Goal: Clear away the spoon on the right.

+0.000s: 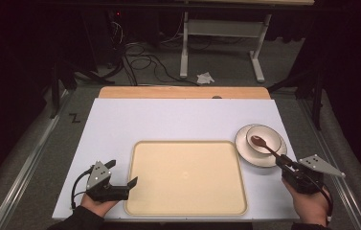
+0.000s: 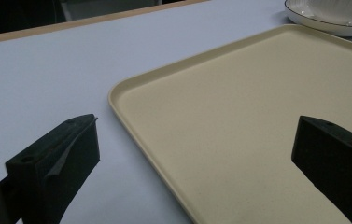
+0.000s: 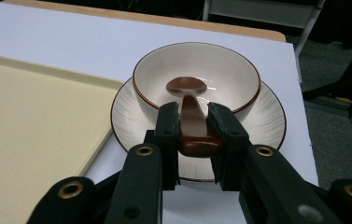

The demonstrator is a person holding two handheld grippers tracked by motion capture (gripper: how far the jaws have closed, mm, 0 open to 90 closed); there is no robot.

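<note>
The left gripper [image 1: 120, 184] rests on the white tabletop [image 1: 116, 124] at the tray's 8 o'clock corner, its jaws spread wide with nothing between them; one jaw hangs just over the tray's rim. The beige tray [image 1: 187, 177] lies bare at the middle of the tabletop, so nothing has been placed on it.

At the tray's 2 o'clock stands a white saucer [image 1: 243, 143] carrying a brown-rimmed bowl [image 1: 270, 136]. The brown spoon [image 1: 263, 145] lies with its scoop inside the bowl and its handle slanting out over the rim toward 5 o'clock. The right gripper [image 1: 283, 164] has its jaws pinching that handle's end.

By my reading the spoon is grasped but not yet lifted; the carrying is all left to do. The saucer sits near the tabletop's right edge, while the tray offers wide open room leftward.
</note>
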